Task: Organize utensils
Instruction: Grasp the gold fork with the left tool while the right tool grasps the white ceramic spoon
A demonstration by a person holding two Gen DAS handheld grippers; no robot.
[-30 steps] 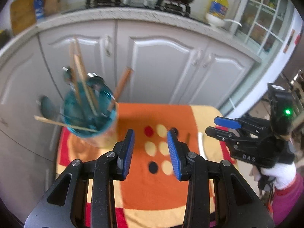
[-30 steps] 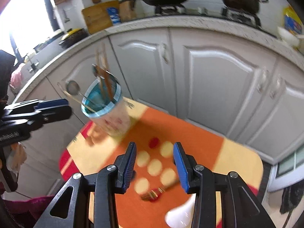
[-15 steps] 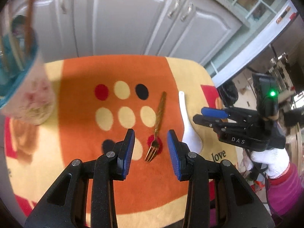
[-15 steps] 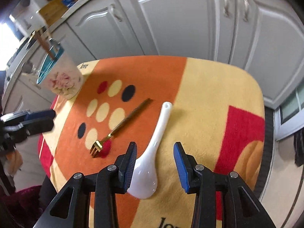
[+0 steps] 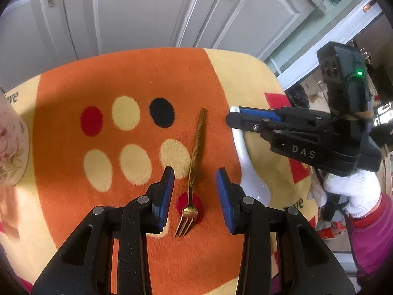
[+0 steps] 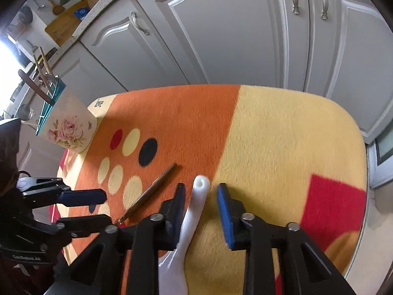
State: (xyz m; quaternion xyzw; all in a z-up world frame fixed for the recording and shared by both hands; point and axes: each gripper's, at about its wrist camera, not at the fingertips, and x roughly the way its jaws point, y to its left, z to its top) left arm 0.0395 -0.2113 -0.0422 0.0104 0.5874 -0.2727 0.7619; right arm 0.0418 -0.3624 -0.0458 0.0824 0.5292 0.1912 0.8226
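Claw status, left [image 5: 195, 179]: jaws apart, straddling the neck of the gold fork [image 5: 194, 162], nothing gripped. The fork lies flat on the orange part of the cloth-covered desk [image 5: 73, 93], tines toward the camera over a red dot, handle pointing away.

Right claw [image 6: 200, 205]: jaws likewise apart, set over the handle of the white ceramic spoon [image 6: 196, 201], which lies just beside the fork with its bowl nearer the person. The handle sits closer to the left pad than the right.

Risks noted:
- The fork is thin and flat on a fuzzy cloth. Pads closing too high would likely skim over it; closing too low could snag the pile and drag the cloth.
- Off-centre placement over the spoon may cause the handle to twist or skid when the jaws close. Glazed ceramic looks slippery, and a drop could chip it.
- Both claws work close together; the right one's fingers reach near the fork handle tip in the left view, so simultaneous lifts could collide.
- The floral holder [image 6: 67, 129], already crowded with chopsticks and ladles, stands near the far left edge of the desk; a careless insertion might tip it.
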